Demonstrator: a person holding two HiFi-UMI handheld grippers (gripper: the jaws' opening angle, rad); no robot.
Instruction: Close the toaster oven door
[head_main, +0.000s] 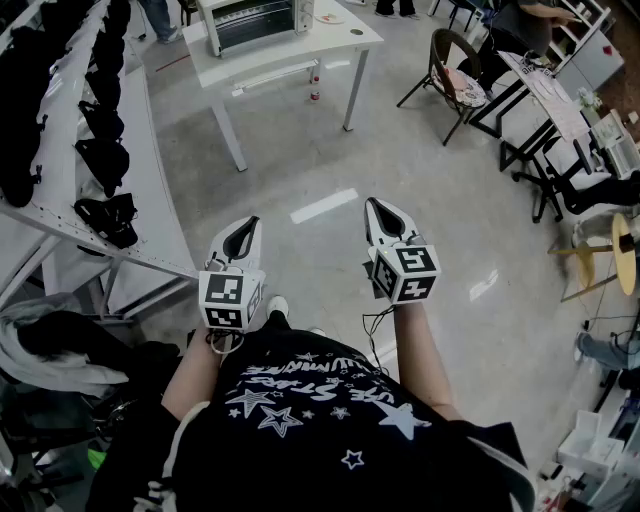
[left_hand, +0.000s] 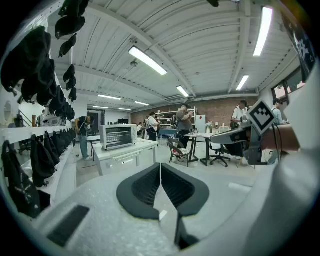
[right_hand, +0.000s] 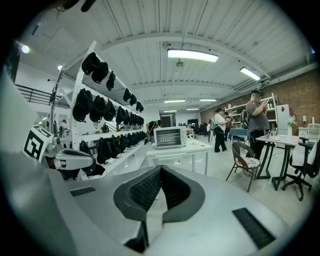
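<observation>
A white toaster oven (head_main: 254, 22) stands on a white table (head_main: 350, 45) at the far end of the floor, with its glass door upright against the front. It also shows small and distant as the toaster oven (left_hand: 118, 136) in the left gripper view and the toaster oven (right_hand: 169, 137) in the right gripper view. My left gripper (head_main: 247, 226) and right gripper (head_main: 381, 206) hang side by side over bare floor, well short of the table. Both are shut with nothing between the pads: left gripper (left_hand: 160, 166), right gripper (right_hand: 161, 169).
A white rack (head_main: 120, 170) of black caps runs along the left. A dark chair (head_main: 455, 80) and desks (head_main: 545, 95) stand to the right of the table. Several people stand in the background (right_hand: 257, 122). A red bottle (head_main: 315, 93) sits on the floor under the table.
</observation>
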